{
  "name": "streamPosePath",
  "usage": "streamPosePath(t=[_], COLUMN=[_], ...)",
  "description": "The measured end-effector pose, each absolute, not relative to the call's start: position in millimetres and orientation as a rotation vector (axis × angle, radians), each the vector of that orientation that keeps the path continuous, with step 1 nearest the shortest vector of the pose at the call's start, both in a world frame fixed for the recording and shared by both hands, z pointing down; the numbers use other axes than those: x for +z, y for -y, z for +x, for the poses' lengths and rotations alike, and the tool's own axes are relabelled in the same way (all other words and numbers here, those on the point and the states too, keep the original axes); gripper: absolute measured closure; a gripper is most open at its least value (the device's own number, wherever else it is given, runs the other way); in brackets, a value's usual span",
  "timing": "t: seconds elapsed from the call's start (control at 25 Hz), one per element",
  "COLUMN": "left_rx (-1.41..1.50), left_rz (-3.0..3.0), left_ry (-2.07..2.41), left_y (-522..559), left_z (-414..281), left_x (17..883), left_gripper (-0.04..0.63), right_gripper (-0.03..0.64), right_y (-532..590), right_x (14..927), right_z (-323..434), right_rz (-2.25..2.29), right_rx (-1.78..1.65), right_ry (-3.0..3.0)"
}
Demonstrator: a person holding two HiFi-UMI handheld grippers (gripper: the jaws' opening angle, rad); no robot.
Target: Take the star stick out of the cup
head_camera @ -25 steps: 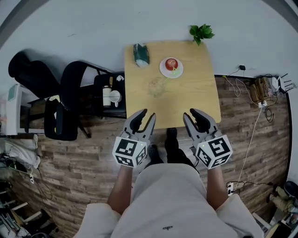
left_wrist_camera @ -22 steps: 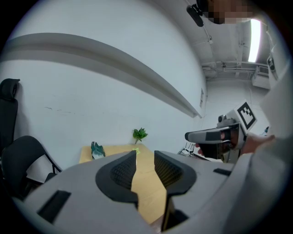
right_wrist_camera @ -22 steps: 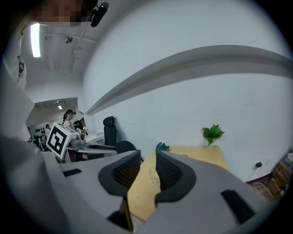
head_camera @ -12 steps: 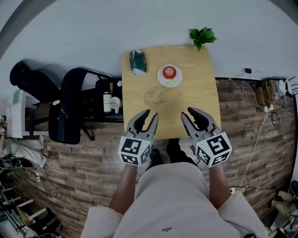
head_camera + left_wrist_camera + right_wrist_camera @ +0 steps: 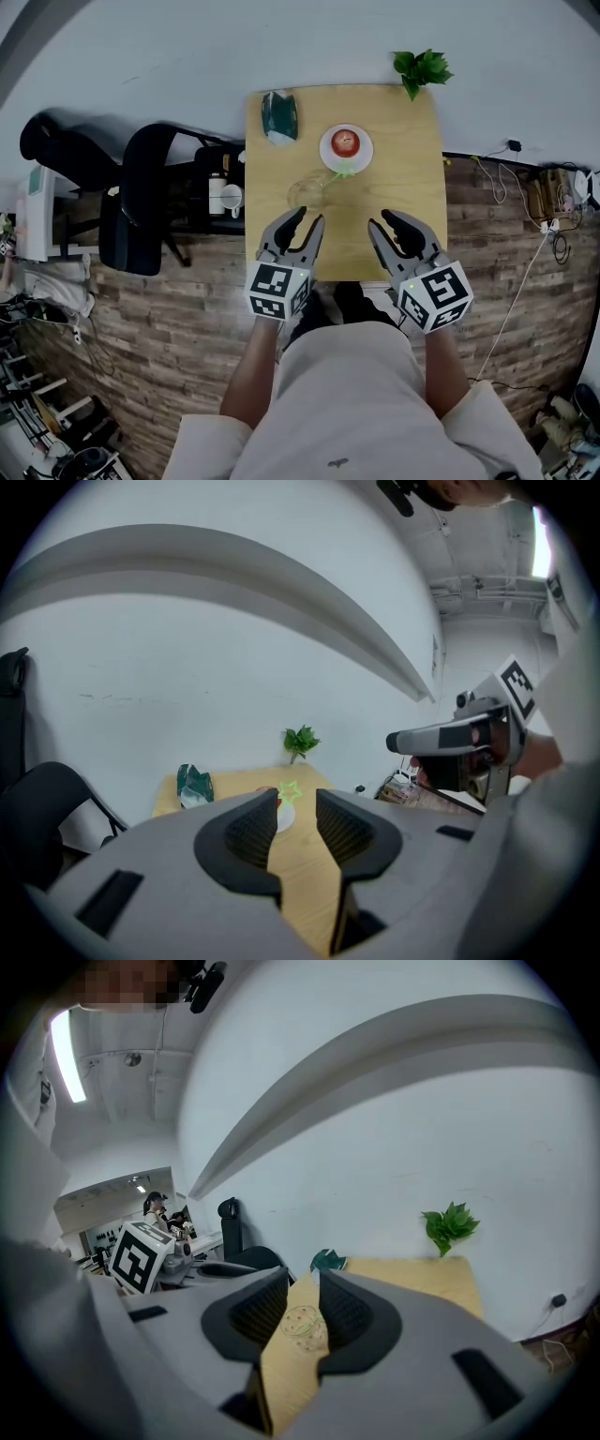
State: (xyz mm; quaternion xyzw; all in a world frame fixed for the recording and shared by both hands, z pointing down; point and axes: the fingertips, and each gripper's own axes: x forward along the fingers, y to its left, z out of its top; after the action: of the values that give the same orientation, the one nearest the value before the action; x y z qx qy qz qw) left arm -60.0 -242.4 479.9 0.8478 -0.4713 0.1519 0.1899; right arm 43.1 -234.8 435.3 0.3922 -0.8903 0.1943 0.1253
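Here, star stick (image 5: 342,171) leans from cup (image 5: 305,195) toward plate (image 5: 326,142).

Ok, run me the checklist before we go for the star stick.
1. Left gripper open with nothing between its jaws: ok.
2. Right gripper open with nothing between its jaws: ok.
3. Star stick in the cup: ok; its star end leans toward the plate.
4. Bare table between grippers and cup: ok.
5. A gripper within reach of the stick: not ok; both hang at the table's near edge.
6. Cup steady enough for a one-gripper pull: cannot tell.
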Motion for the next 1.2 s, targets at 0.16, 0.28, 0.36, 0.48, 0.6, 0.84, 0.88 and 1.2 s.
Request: streamPosePath(t=[0.16, 0.28, 0.36, 0.48, 0.6, 0.84, 0.88, 1.2], left_rx=[0.496, 0.531, 0.531, 0.548, 0.581, 0.644, 0.661, 0.769], left_rz=[2.388, 2.383, 2.365, 2.345, 2.336, 2.317, 2.317, 2.314], left_ry=[1.322, 1.316, 1.311, 1.307, 1.306, 1.317, 1.315, 1.311], left_y=[249.4, 255.8, 261.0, 269.5, 278.6, 296.2, 298.8, 314.5], left_z=[-52.4, -46.9, -43.6, -39.9, -37.8, -37.4, -36.4, -34.0], left_x=[493.1, 505.0, 513.7, 527.3, 539.3, 559.2, 562.4, 586.2], left_gripper=[0.486, 0.486, 0.486, 0.486, 0.486, 0.486, 0.486, 0.486], right_gripper=[0.52, 0.522, 0.521, 0.522, 0.521, 0.522, 0.52, 0.521], right_y=[239.5, 243.2, 245.8, 249.9, 253.7, 262.4, 264.2, 272.3], right_x=[440.5, 443.4, 446.2, 451.9, 458.0, 464.3, 465.3, 470.9], right_z=[43.9, 44.6, 45.9, 48.2, 50.9, 58.1, 59.2, 60.8], right_rz=[1.108, 1.092, 1.085, 1.077, 1.067, 1.064, 1.063, 1.05], right_rx=[0.572, 0.569, 0.571, 0.579, 0.589, 0.597, 0.598, 0.61], right_ry=[2.602, 2.604, 2.605, 2.599, 2.593, 2.584, 2.583, 2.582])
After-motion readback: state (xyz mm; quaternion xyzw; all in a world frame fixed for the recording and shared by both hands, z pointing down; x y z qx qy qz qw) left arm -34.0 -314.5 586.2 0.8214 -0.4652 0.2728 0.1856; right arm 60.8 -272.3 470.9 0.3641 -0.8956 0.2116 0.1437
